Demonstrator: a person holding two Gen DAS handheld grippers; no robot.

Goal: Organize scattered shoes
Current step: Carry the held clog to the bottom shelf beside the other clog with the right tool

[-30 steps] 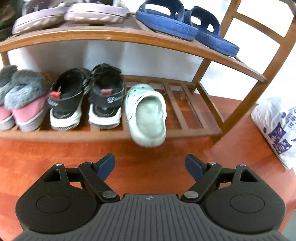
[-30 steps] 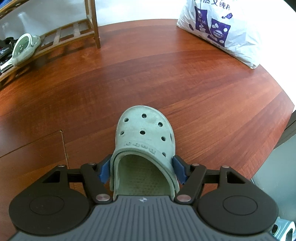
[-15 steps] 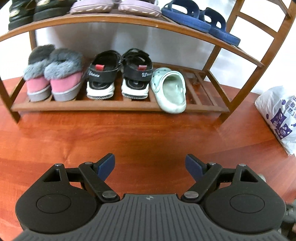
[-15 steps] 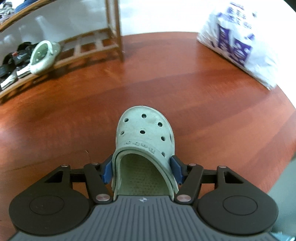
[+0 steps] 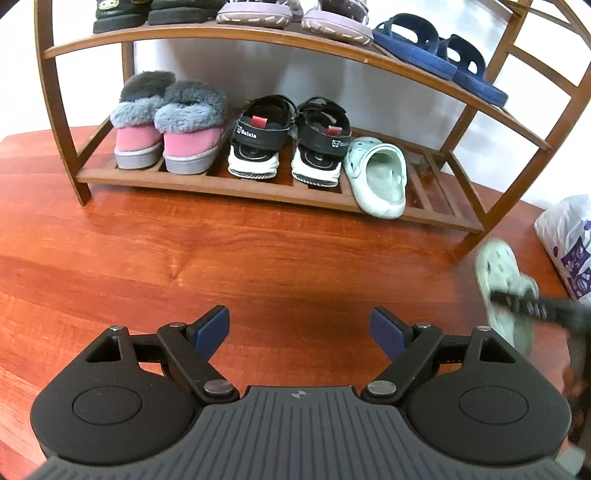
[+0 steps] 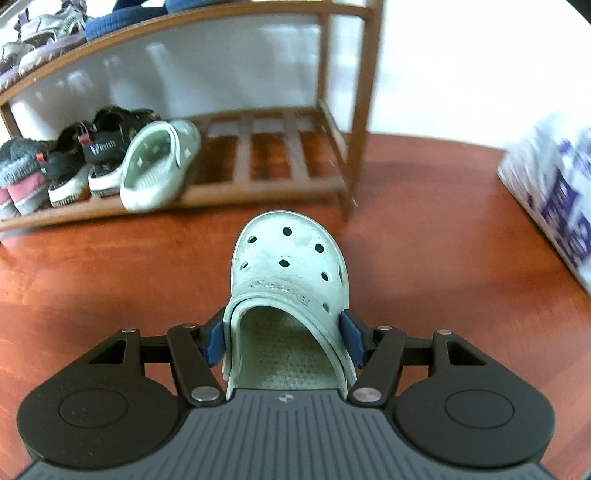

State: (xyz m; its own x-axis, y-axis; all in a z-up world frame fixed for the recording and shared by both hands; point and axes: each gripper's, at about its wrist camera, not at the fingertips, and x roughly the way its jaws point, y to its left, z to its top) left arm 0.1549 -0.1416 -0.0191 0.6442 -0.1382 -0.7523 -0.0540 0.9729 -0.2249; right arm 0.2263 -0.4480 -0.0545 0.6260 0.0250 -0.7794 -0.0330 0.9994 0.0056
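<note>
My right gripper (image 6: 284, 338) is shut on a pale green clog (image 6: 290, 266), gripping its sides near the heel opening, toe pointing toward the wooden shoe rack (image 6: 269, 192). That held clog (image 5: 504, 291) also shows at the right edge of the left wrist view, above the floor. Its mate, a second green clog (image 5: 380, 177) (image 6: 159, 166), rests on the rack's lower shelf (image 5: 258, 194), right of black sandals (image 5: 290, 138) and pink furry slippers (image 5: 170, 122). My left gripper (image 5: 301, 328) hangs open and empty over the floor, back from the rack.
Bare slats (image 6: 266, 151) lie to the right of the shelved clog. The upper shelf holds blue slides (image 5: 436, 55), purple shoes (image 5: 291, 14) and dark shoes. A white and purple plastic bag (image 6: 554, 177) sits on the red wood floor, right of the rack.
The right gripper has carried the clog toward the rack, which now looms closer in its view. The left gripper has drawn back from the rack, and the held clog has entered its view.
</note>
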